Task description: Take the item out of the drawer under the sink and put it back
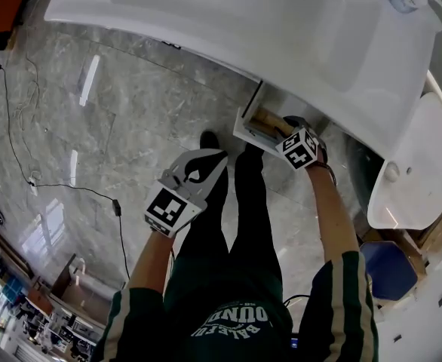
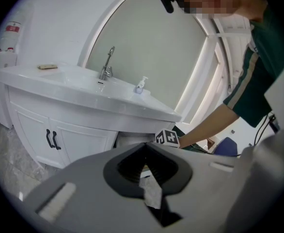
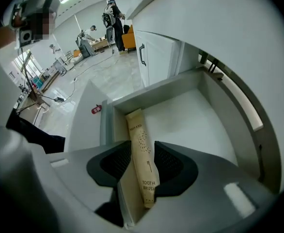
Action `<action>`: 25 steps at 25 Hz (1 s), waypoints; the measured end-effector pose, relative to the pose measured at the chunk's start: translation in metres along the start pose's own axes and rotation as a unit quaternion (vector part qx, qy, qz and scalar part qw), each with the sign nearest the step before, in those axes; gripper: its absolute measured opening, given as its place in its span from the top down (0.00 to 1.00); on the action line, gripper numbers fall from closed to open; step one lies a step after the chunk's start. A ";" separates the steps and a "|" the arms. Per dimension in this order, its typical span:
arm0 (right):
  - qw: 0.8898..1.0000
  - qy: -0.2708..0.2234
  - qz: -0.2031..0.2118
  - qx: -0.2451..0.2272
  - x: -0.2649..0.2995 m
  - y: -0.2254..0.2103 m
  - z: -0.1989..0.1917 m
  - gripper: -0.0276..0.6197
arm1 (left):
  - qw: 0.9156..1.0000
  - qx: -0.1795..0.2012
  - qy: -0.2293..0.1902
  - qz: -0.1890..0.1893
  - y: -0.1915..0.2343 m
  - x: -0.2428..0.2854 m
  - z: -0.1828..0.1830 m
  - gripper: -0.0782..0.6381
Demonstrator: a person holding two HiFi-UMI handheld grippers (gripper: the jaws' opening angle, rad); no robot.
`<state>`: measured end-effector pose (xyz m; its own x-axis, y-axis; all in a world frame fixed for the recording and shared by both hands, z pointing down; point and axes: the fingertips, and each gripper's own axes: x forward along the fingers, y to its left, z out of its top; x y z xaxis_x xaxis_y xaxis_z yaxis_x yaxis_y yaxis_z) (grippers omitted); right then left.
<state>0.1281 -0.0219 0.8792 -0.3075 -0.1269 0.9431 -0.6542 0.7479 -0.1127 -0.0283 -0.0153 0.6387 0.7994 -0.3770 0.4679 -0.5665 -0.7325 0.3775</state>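
Right gripper view: the right gripper (image 3: 141,143) has open jaws around the toothbrush packet (image 3: 138,125), by the drawer (image 3: 190,120)'s side wall. Head view: the left gripper (image 1: 215,157) has closed, empty jaws.

Tan paper toothbrush packet (image 3: 143,159) lies along the open white drawer's (image 3: 190,120) side wall.

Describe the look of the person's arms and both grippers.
The left gripper and right gripper have broad pale grey shells, with a black recess and ribbed pads around the jaws. The left's cube and the right's cube are white with black square markers. The person wears a dark green top. Its sleeves have pale stripes and leave the forearms bare.
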 end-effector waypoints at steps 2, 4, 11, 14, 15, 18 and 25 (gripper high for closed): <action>1.000 0.006 0.000 0.006 0.007 -0.001 -0.004 0.76 | 1.000 -0.005 0.004 0.001 0.000 0.000 -0.005 0.82; 1.000 0.014 -0.002 0.005 0.012 -0.002 -0.007 0.76 | 1.000 -0.012 0.010 0.002 -0.001 0.000 -0.009 0.82; 0.998 0.062 0.006 0.002 0.032 -0.003 -0.022 0.76 | 1.000 -0.007 0.010 0.000 0.004 0.002 -0.013 0.82; 0.997 0.077 -0.001 0.004 0.036 -0.005 -0.027 0.76 | 1.000 -0.008 0.012 -0.002 0.004 0.001 -0.009 0.82; 0.997 0.080 0.000 0.003 0.037 -0.006 -0.028 0.76 | 1.000 -0.010 0.014 -0.002 0.004 0.001 -0.007 0.82; 0.996 0.090 0.010 -0.007 0.038 -0.003 -0.028 0.80 | 1.000 -0.007 0.012 -0.001 0.006 -0.001 -0.008 0.82; 0.997 0.071 0.020 -0.009 0.031 0.001 -0.026 0.91 | 1.000 -0.007 0.013 -0.004 0.005 -0.001 -0.012 0.82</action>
<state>0.1360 -0.0080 0.9166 -0.2304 -0.0040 0.9731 -0.6306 0.7622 -0.1461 -0.0349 -0.0118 0.6495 0.7986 -0.3564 0.4850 -0.5631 -0.7271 0.3928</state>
